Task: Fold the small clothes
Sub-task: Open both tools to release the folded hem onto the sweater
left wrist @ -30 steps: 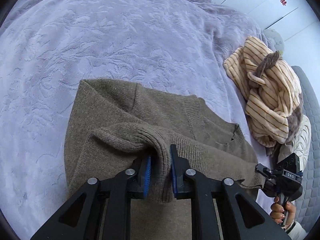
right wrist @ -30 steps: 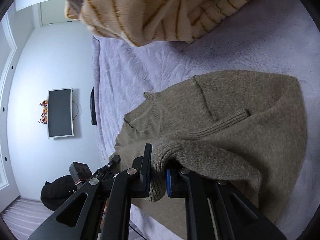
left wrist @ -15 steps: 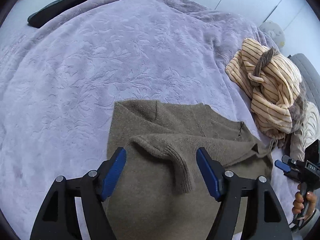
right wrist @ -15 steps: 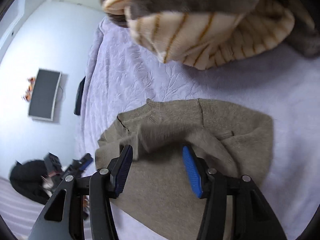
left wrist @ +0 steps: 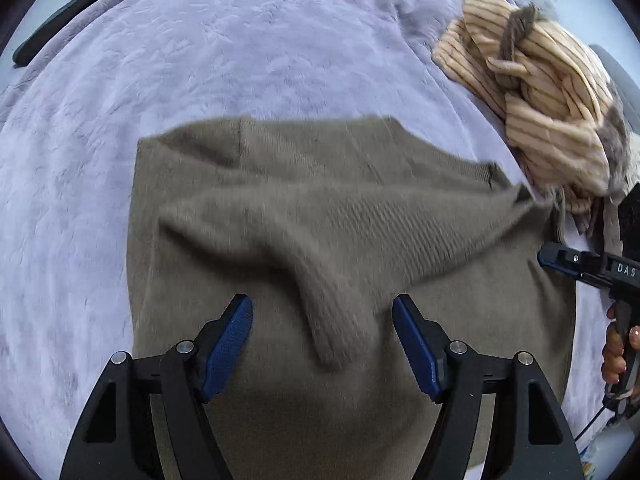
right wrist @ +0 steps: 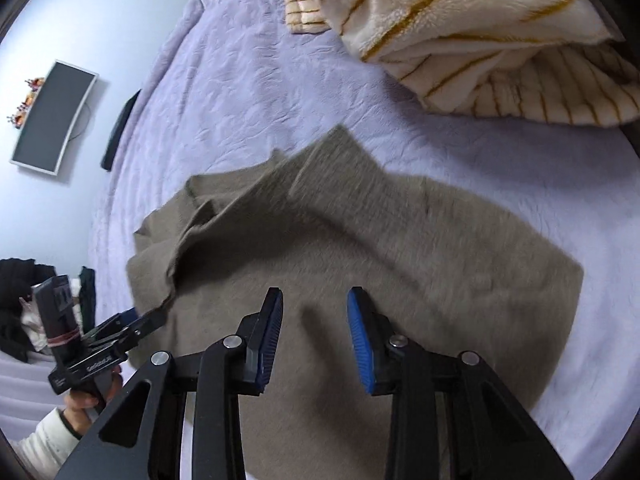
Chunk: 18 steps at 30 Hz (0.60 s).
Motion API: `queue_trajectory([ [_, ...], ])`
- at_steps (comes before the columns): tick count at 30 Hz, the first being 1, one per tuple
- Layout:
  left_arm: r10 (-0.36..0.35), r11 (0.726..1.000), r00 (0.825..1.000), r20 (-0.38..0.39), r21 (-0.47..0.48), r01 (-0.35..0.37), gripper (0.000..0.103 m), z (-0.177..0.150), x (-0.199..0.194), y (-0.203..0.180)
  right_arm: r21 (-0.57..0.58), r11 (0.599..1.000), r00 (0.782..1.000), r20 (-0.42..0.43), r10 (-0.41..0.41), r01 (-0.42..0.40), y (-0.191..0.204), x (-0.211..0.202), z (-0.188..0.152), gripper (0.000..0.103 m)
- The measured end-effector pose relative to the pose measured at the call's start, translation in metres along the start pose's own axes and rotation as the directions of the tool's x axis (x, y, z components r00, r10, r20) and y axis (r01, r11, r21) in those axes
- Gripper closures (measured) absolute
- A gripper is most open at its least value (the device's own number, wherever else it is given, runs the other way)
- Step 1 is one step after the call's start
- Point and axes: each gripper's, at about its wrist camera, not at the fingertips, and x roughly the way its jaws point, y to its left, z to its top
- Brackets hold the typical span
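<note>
A small olive-brown knit sweater [left wrist: 328,208] lies on the lilac bedspread [left wrist: 200,60], with both sleeves folded in across its body. My left gripper [left wrist: 322,344] is open and empty just above the sweater's lower part, with the left sleeve's cuff lying between its jaws. My right gripper [right wrist: 314,332] is open and empty over the sweater [right wrist: 360,240]. The right gripper also shows at the right edge of the left wrist view [left wrist: 560,260], and the left gripper at the lower left of the right wrist view [right wrist: 140,320].
A crumpled cream garment with thin tan stripes [left wrist: 540,92] lies on the bed just beyond the sweater's right side and also shows in the right wrist view [right wrist: 460,32]. A dark flat object [left wrist: 60,20] lies at the bed's far left. A wall screen [right wrist: 52,116] hangs beyond.
Both grippers were shut on the sweater's sleeves a second ago. They have opened, let the sleeves drop onto the sweater's body, and drawn back and up from it.
</note>
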Motion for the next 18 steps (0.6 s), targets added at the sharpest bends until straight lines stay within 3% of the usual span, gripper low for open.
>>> queue_trajectory([
  [10,0.033,0.987,0.993,0.111,-0.161,-0.015,0.03,0.064,-0.009,0.033,0.091,0.992,0.988,0.118,-0.1,0.089,-0.022,-0.027,0.037,0.066],
  [14,0.061,0.988,0.983,0.173,-0.149,-0.036,0.03,0.068,-0.037,0.034,0.076,0.994,0.987,0.134,-0.089,0.079,-0.017,-0.044,0.029,0.066],
  [18,0.083,0.995,0.987,0.134,-0.073,-0.074,0.03,0.053,-0.037,0.026,0.051,0.997,0.99,0.126,-0.069,0.063,-0.011,-0.052,0.009,0.065],
])
